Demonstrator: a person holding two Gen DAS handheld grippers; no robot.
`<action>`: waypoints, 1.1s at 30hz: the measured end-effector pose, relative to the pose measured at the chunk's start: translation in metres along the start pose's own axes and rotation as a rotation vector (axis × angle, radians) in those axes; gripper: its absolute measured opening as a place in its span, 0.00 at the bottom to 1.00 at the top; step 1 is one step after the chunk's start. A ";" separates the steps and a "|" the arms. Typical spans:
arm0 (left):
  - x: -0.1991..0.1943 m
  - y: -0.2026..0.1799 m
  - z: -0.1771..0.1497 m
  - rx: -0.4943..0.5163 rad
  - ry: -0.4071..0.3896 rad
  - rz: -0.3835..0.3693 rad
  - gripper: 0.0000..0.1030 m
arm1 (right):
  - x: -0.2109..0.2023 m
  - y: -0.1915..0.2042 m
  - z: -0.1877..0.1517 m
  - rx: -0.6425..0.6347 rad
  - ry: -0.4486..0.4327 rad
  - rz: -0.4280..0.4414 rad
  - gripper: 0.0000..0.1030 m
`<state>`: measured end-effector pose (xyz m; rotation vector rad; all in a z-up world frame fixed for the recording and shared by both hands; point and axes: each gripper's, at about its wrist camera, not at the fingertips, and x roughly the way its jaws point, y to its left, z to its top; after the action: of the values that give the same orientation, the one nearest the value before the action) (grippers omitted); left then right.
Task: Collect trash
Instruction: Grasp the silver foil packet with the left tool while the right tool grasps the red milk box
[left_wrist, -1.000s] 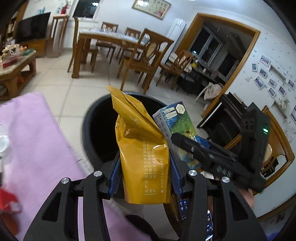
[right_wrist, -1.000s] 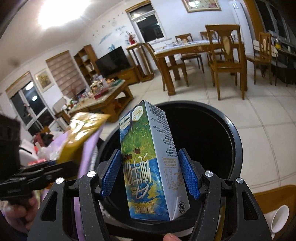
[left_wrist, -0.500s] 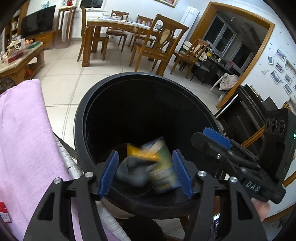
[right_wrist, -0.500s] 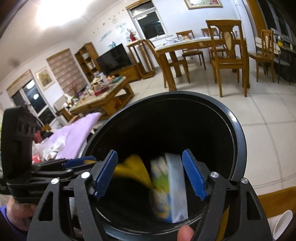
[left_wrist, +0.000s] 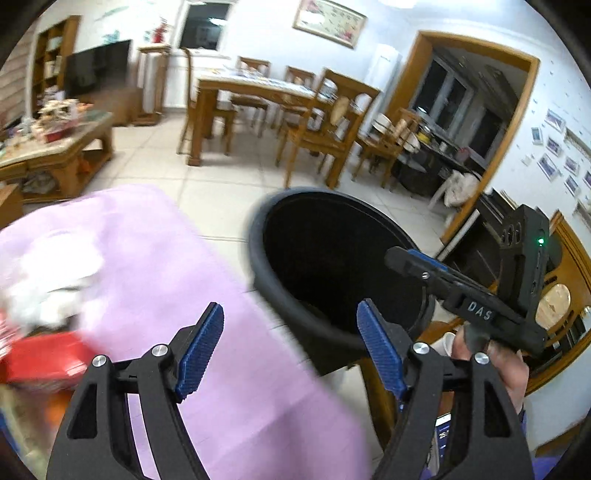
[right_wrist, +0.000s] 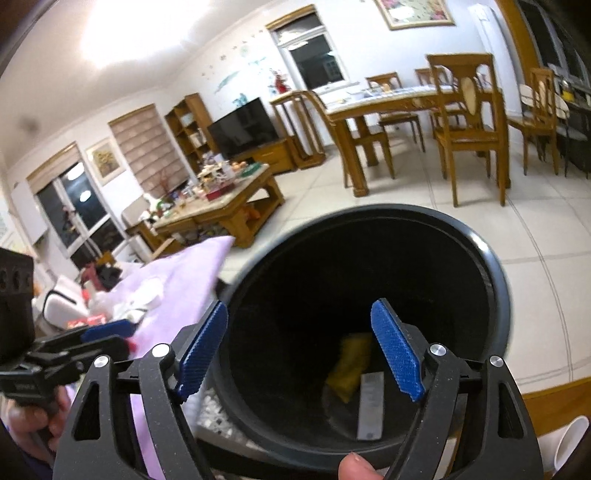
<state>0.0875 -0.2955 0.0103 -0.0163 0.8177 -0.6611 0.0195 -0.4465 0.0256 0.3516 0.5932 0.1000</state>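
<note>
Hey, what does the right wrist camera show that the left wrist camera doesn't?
Only the right wrist view looks down to the bin's floor, where the yellow bag and the carton lie. Only the left wrist view shows the red packet on the purple cloth. Both show the black bin, the cloth, the dining table, and both sets of tongs, left and right, open and empty, having just been opening.

A yellow pouch (right_wrist: 349, 365) and a grey-sided carton (right_wrist: 370, 404) are seen lying inside the black bin (right_wrist: 495, 280), the carton at the pouch's five o'clock.
</note>
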 end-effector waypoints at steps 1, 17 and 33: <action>-0.013 0.011 -0.003 -0.012 -0.016 0.018 0.73 | 0.000 0.011 0.000 -0.016 0.002 0.008 0.77; -0.160 0.211 -0.093 -0.275 -0.061 0.309 0.85 | 0.058 0.282 -0.034 -0.381 0.194 0.328 0.95; -0.131 0.259 -0.100 -0.159 0.080 0.182 0.93 | 0.191 0.385 -0.037 -0.546 0.532 0.353 0.95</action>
<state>0.0941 0.0072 -0.0382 -0.0588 0.9352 -0.4264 0.1593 -0.0382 0.0319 -0.1164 0.9918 0.6969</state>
